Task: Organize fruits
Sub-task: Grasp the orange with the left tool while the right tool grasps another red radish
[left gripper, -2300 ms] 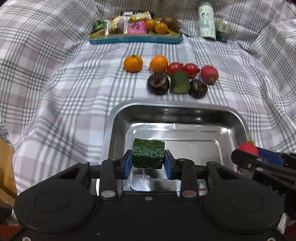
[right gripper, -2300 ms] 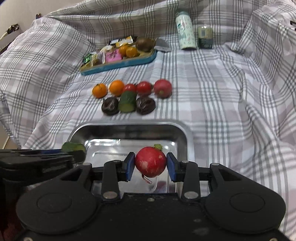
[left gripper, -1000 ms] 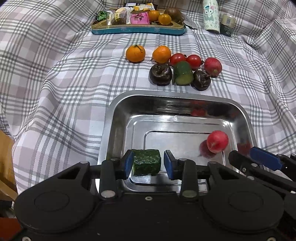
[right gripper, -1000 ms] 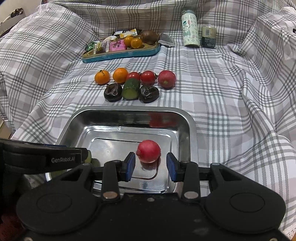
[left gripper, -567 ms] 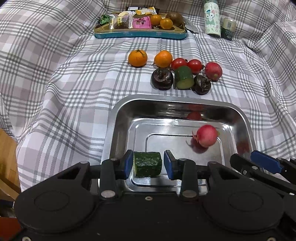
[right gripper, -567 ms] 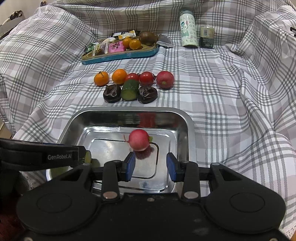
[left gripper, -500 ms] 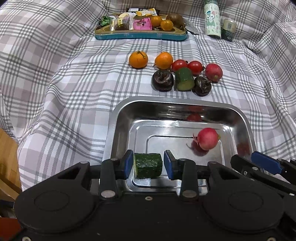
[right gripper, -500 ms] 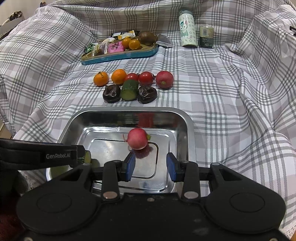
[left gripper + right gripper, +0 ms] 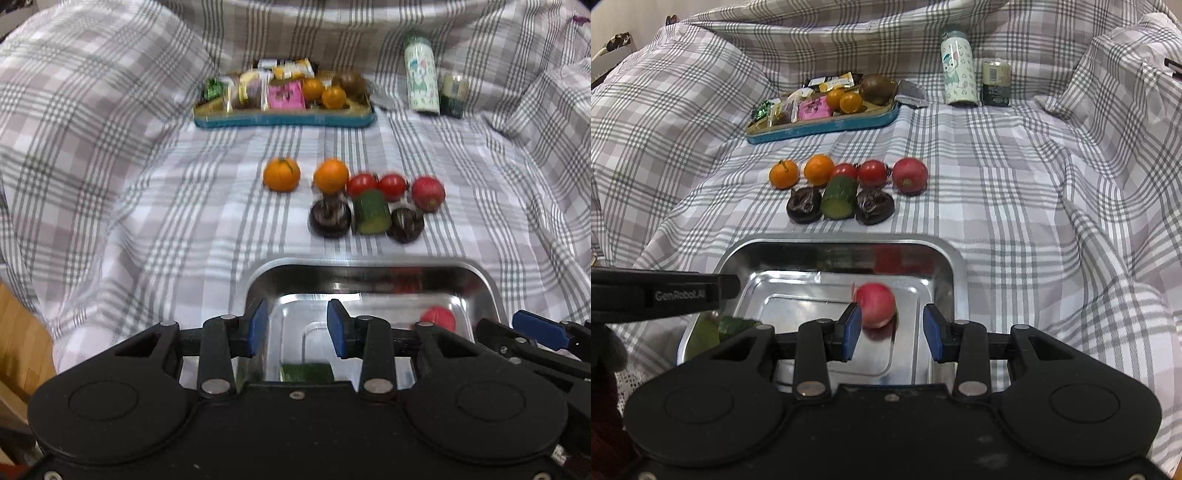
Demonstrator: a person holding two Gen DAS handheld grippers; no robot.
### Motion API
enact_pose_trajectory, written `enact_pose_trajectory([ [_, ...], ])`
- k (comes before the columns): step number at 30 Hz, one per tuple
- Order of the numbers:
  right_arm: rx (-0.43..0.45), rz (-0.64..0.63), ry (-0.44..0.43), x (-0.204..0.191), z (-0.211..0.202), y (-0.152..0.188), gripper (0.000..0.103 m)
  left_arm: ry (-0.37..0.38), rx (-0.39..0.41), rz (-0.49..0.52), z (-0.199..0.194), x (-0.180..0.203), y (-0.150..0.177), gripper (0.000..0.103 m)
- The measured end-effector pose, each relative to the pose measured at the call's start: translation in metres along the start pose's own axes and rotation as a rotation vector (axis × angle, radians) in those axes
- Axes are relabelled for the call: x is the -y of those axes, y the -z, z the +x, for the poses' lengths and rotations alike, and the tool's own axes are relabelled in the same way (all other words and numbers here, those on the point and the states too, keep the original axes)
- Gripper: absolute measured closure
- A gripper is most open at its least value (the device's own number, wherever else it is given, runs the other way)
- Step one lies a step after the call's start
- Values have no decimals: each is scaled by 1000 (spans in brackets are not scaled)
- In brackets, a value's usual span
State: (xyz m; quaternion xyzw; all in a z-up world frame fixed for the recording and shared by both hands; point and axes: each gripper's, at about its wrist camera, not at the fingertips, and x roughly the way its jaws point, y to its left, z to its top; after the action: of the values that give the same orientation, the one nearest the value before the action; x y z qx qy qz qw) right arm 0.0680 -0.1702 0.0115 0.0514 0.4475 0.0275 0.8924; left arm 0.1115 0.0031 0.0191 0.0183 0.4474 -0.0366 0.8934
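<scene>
Right wrist view: both tools (image 9: 889, 328) (image 9: 295, 328) tilted downward over steel tray (image 9: 945, 258), jaws apart, empty.

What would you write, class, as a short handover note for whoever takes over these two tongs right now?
Left tongs: open, empty. Right tongs: open, empty.
In the shiny steel tray: one green cucumber chunk at the near left, one round red radish mid-tray.
On the checked cloth beyond the tray: two oranges, two red tomatoes, a second radish, a second cucumber piece, two dark wrinkled fruits.
Done: two items placed. Left: those eight.
</scene>
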Motion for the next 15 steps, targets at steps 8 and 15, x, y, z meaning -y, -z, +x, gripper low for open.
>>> enact_pose_trajectory([
  [8,96,2,4,9,6,-19,64,2,141,23,8,-11,-17,57],
  [15,170,5,8,21,26,-40,63,-26,220,44,28,-19,-30,57],
])
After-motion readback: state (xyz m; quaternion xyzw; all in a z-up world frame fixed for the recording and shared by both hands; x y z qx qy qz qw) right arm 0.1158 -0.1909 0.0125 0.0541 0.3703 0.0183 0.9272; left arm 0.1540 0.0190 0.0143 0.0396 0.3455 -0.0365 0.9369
